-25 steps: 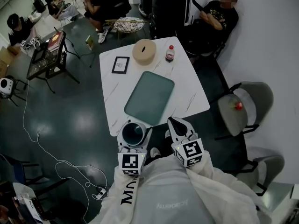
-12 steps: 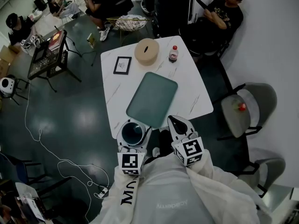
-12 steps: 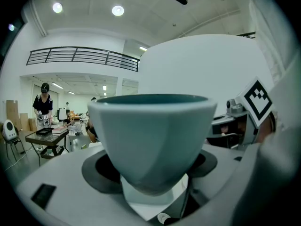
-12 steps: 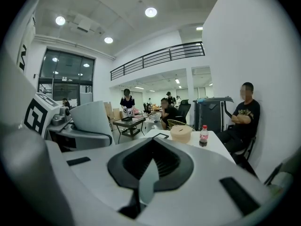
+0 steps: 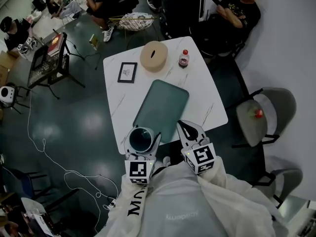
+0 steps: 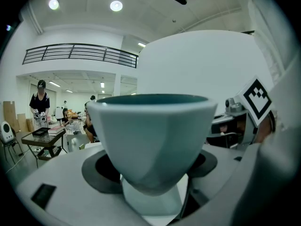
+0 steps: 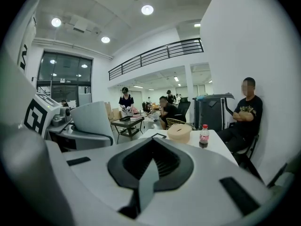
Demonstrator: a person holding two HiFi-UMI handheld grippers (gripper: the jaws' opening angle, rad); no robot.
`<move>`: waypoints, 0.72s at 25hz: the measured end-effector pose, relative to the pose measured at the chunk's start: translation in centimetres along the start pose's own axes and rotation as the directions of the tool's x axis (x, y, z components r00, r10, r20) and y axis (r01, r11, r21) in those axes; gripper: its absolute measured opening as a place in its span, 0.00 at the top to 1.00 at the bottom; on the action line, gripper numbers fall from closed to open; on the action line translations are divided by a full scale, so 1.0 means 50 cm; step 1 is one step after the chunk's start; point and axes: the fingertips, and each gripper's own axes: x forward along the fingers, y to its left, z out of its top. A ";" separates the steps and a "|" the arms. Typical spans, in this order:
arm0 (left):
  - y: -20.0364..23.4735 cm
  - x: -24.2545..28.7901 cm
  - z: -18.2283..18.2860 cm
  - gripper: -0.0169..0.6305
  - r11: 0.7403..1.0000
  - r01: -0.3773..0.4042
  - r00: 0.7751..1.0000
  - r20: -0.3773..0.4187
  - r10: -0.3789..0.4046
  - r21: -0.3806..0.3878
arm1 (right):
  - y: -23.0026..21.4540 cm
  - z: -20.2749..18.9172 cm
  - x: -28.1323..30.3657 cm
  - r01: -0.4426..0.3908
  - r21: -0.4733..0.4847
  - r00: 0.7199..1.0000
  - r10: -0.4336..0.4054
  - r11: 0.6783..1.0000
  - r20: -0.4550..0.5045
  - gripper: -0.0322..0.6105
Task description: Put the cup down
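Observation:
A pale cup (image 5: 140,138) with a dark teal inside is held upright in my left gripper (image 5: 142,143), just above the near edge of the white marble table (image 5: 207,100). In the left gripper view the cup (image 6: 153,140) fills the middle, with the jaws shut on its narrow foot. My right gripper (image 5: 188,131) is beside it on the right, shut with nothing in it; its jaws meet in the right gripper view (image 7: 149,173). A teal tray (image 5: 161,107) lies on the table just beyond the cup.
On the table's far side are a framed picture (image 5: 127,72), a round tan box (image 5: 154,56) and a small red-capped bottle (image 5: 184,58). A grey chair (image 5: 264,115) stands to the right. People sit beyond the table, and cables trail over the dark floor at left.
Both grippers have stayed at the table's near edge, the cup still held. The view has shifted slightly, and the cup now sits a little nearer the tray.

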 end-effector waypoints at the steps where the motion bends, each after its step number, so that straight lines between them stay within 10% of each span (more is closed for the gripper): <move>1: 0.001 0.011 0.001 0.40 1.000 0.003 1.000 -0.004 -0.003 0.001 | -0.008 0.001 0.009 0.001 0.003 1.000 -0.001 1.000 -0.001 0.94; 18: 0.060 0.192 0.009 0.40 1.000 0.021 0.997 -0.079 -0.020 0.020 | -0.122 0.027 0.168 -0.023 0.030 0.999 0.024 0.999 -0.045 0.94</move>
